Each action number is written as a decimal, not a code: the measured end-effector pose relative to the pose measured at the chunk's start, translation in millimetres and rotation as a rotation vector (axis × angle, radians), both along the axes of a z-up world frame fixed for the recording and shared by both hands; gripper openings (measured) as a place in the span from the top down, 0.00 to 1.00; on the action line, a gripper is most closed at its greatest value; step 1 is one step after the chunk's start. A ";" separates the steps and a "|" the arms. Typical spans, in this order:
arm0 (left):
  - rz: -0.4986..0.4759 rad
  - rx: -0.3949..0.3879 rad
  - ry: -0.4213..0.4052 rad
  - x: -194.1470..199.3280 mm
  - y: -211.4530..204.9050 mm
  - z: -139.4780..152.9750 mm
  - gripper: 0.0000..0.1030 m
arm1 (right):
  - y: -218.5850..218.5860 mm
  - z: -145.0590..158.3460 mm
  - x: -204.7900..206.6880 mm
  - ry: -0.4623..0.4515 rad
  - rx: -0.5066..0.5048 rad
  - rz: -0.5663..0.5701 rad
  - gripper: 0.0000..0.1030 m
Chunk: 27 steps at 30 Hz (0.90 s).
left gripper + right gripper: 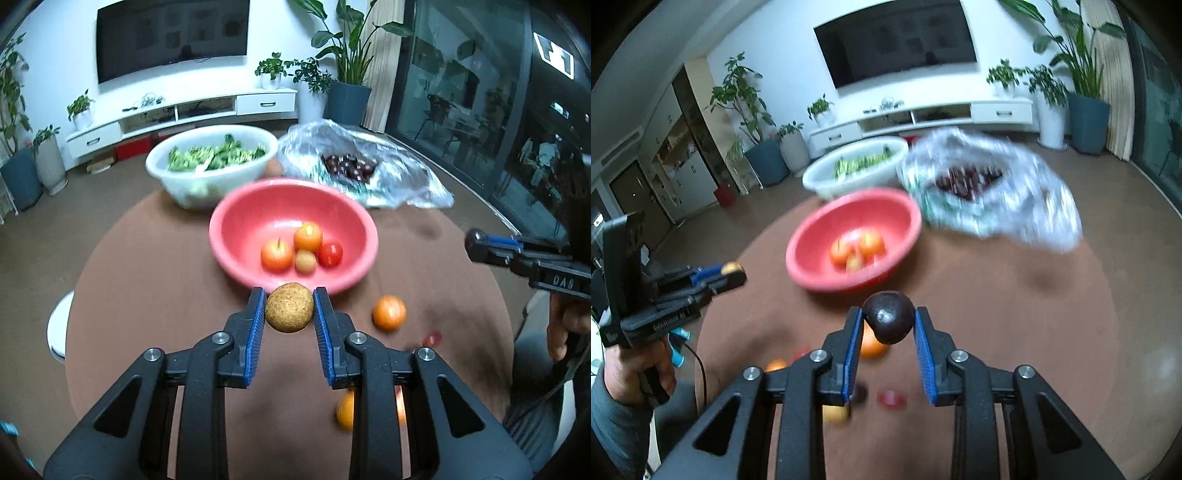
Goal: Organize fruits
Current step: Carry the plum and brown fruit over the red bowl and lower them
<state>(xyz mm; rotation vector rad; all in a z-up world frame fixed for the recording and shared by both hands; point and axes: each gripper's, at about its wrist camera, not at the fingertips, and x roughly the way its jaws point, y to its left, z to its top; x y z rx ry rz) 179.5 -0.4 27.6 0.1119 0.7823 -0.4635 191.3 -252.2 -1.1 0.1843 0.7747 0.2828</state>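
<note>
Pinched between the blue pads of the left gripper (pixel 289 308), a rough brown fruit (pixel 289 312) hangs just in front of the pink bowl (pixel 240 258). Near that bowl too, the right gripper (pixel 888 325) clamps a dark plum (pixel 889 317). Four small fruits (pixel 301 249) lie inside the bowl; an orange (pixel 389 312) sits beside it on the brown table (pixel 147 295).

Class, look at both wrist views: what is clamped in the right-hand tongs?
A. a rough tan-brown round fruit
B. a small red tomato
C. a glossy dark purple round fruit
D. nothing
C: the right tongs grip a glossy dark purple round fruit between their blue pads, while the rough tan-brown round fruit sits in the left tongs.
</note>
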 end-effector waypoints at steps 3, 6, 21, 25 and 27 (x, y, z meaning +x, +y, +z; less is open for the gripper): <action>-0.009 0.017 0.007 31.4 -14.9 -2.4 0.76 | 7.8 10.3 40.5 0.002 0.005 0.017 0.70; -0.015 0.039 0.031 57.9 -28.8 -14.1 0.76 | 25.2 8.4 78.0 0.025 0.003 0.051 0.70; -0.055 0.114 0.114 105.1 -59.9 -71.9 0.76 | 81.3 -51.7 155.9 0.172 -0.196 0.132 0.70; -0.056 0.122 0.118 105.1 -60.0 -74.0 0.76 | 87.3 -59.1 161.2 0.183 -0.235 0.144 0.70; -0.057 0.132 0.119 104.9 -61.2 -75.6 0.76 | 88.8 -59.7 161.0 0.174 -0.246 0.147 0.70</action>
